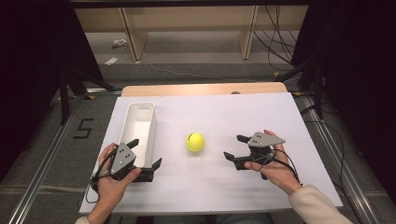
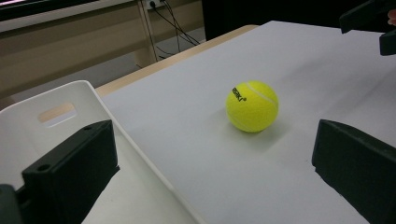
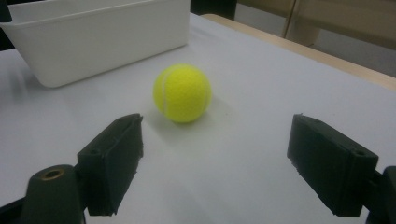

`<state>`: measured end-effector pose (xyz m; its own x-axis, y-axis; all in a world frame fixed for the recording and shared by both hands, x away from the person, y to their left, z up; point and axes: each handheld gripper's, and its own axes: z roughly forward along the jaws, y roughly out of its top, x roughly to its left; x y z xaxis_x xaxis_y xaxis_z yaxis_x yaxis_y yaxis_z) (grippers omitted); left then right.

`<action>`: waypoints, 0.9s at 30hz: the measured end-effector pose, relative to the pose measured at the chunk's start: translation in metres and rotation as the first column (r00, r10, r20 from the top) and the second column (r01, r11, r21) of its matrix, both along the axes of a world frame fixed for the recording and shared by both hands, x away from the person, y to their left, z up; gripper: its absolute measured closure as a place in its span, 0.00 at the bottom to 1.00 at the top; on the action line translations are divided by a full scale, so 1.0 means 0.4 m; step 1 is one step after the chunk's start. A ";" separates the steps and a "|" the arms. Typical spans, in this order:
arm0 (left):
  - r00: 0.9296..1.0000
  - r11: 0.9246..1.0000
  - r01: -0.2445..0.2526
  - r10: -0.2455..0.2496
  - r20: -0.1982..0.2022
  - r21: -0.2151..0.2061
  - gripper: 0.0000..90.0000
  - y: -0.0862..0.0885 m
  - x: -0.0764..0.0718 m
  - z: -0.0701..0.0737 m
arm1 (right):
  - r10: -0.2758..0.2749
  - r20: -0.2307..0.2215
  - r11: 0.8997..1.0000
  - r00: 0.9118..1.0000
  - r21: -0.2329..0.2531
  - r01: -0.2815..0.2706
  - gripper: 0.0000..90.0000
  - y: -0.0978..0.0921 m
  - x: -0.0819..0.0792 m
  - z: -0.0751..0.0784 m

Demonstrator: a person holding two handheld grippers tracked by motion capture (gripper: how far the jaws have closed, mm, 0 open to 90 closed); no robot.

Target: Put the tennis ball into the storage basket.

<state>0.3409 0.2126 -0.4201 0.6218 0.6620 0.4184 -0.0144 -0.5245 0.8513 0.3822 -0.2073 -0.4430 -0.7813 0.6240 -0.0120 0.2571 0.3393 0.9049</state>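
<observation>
Both grippers, left (image 1: pixel 147 154) and right (image 1: pixel 236 146), have their fingers spread wide and empty, flanking the ball (image 1: pixel 195 142) on the bench (image 1: pixel 224 186).

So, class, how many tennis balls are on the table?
1. The tennis ball lies on the white table, between the white bin and the right gripper. The bin's inside appears empty.

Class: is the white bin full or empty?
Empty: the white bin shows a bare inside, and the tennis ball lies outside on the table.
</observation>
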 end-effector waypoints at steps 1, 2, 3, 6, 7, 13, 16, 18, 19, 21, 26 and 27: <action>1.000 1.000 0.000 0.000 0.000 -0.001 0.00 0.000 0.000 0.000 | 0.006 -0.004 1.000 1.000 -0.002 -0.006 0.21 0.005 0.002 -0.001; 1.000 1.000 0.000 0.000 0.000 -0.001 0.00 0.000 0.000 0.000 | 0.009 -0.005 1.000 1.000 -0.003 -0.009 0.21 0.011 0.004 -0.002; 1.000 1.000 -0.001 0.001 -0.001 0.001 0.00 0.000 0.000 -0.001 | 0.014 -0.008 1.000 1.000 -0.006 -0.014 0.21 0.022 0.009 -0.005; 1.000 1.000 0.002 -0.002 0.000 0.000 0.00 -0.001 0.000 0.000 | 0.022 -0.012 1.000 1.000 -0.009 -0.022 0.21 0.035 0.013 -0.008; 1.000 1.000 0.002 -0.002 0.000 0.000 0.00 -0.001 0.000 0.000 | 0.022 -0.012 1.000 1.000 -0.009 -0.022 0.21 0.035 0.013 -0.008; 1.000 1.000 0.000 0.000 0.000 -0.005 0.00 -0.001 -0.001 0.000 | 0.030 -0.014 1.000 0.999 -0.006 -0.030 0.22 0.055 0.021 -0.009; 1.000 1.000 0.000 0.000 0.000 -0.004 0.00 -0.001 -0.001 0.000 | 0.029 -0.015 1.000 0.999 -0.002 -0.029 0.22 0.063 0.026 -0.010; 1.000 1.000 0.000 0.000 0.000 -0.006 0.00 0.000 -0.001 0.000 | 0.033 -0.018 0.999 0.999 -0.003 -0.033 0.22 0.068 0.029 -0.011; 1.000 1.000 -0.001 0.001 0.000 -0.006 0.00 -0.001 -0.001 0.000 | 0.035 -0.019 0.999 0.999 -0.004 -0.035 0.22 0.072 0.031 -0.011; 1.000 1.000 -0.001 0.001 0.000 -0.006 0.00 -0.001 -0.001 0.000 | 0.040 -0.020 0.999 0.999 -0.003 -0.040 0.22 0.078 0.033 -0.012; 1.000 1.000 -0.001 0.001 0.000 -0.007 0.00 -0.001 -0.001 0.001 | 0.044 -0.026 0.999 0.999 -0.006 -0.044 0.22 0.092 0.040 -0.017; 1.000 1.000 -0.001 0.001 0.000 -0.007 0.00 -0.001 -0.001 0.001 | 0.047 -0.027 0.999 0.999 -0.008 -0.047 0.22 0.095 0.042 -0.017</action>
